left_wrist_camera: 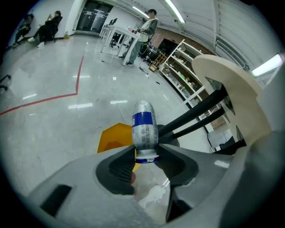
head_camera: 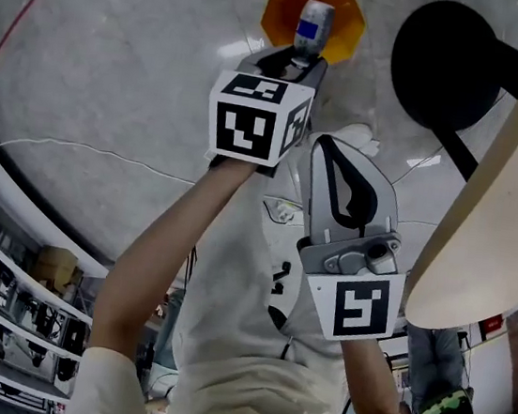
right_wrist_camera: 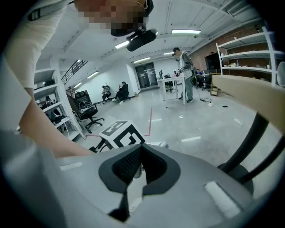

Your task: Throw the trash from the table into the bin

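Grey plastic jaws of the left gripper [head_camera: 302, 60] pinch a small bottle [head_camera: 313, 27] by its capped end, so the silvery, blue-banded body sticks out past the tips. The bottle hangs directly over the mouth of the orange bin [head_camera: 278, 7], not touching its rim. Just beside it, nearer the person, the right gripper [head_camera: 331, 149] has its ribbed black pads pressed together with nothing between them. To that gripper's side, the curved edge of the pale beige table [head_camera: 492, 232] closes off the room there. Under the table, black struts slope down to a round black base [head_camera: 445, 55], which stands next to the bin. The open side is the other way, over a wide stretch of glossy, mottled grey floor [head_camera: 117, 60] that throws back the ceiling lights. A thin white cable [head_camera: 77, 147] trails across the floor and a red line [head_camera: 40, 2] is marked on it. Farther off, open shelves [left_wrist_camera: 178, 67] line a wall, and a person [left_wrist_camera: 151, 20] stands at a white desk.
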The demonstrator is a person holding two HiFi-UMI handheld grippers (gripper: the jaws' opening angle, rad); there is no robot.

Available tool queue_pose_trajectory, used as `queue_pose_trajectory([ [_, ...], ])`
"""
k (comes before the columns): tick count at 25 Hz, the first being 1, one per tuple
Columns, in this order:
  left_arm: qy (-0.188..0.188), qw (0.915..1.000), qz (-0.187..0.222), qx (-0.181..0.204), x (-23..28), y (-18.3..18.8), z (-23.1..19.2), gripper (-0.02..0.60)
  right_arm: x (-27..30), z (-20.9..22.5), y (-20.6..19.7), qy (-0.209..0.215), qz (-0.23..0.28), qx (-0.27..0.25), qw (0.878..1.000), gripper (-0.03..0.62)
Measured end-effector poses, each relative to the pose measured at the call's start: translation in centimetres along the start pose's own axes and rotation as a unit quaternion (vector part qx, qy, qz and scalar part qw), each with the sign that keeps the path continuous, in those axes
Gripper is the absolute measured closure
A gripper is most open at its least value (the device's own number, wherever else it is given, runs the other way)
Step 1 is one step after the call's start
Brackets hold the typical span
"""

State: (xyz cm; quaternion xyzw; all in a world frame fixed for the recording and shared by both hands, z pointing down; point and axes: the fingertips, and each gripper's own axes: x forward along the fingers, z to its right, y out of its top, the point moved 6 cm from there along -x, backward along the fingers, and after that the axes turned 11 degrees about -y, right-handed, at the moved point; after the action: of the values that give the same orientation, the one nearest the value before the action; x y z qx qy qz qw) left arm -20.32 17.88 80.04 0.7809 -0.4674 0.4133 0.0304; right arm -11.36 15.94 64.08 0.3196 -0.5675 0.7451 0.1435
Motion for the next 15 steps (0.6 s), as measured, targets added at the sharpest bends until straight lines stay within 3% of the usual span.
queue_pose_trajectory([
  [6,0.009,0.9995,-0.027,-0.015,4.5,-2.6,-5.0,0.411,4.0,2.2,-5.0,-0.041,-0.017,0.026,0.999,0.588],
  [15,0.028,0.9958,-0.086,-0.015,11.3,-6.6,-9.9,0.41,4.7,2.6,-8.4,-0.042,-0.04,0.058,0.997,0.588],
])
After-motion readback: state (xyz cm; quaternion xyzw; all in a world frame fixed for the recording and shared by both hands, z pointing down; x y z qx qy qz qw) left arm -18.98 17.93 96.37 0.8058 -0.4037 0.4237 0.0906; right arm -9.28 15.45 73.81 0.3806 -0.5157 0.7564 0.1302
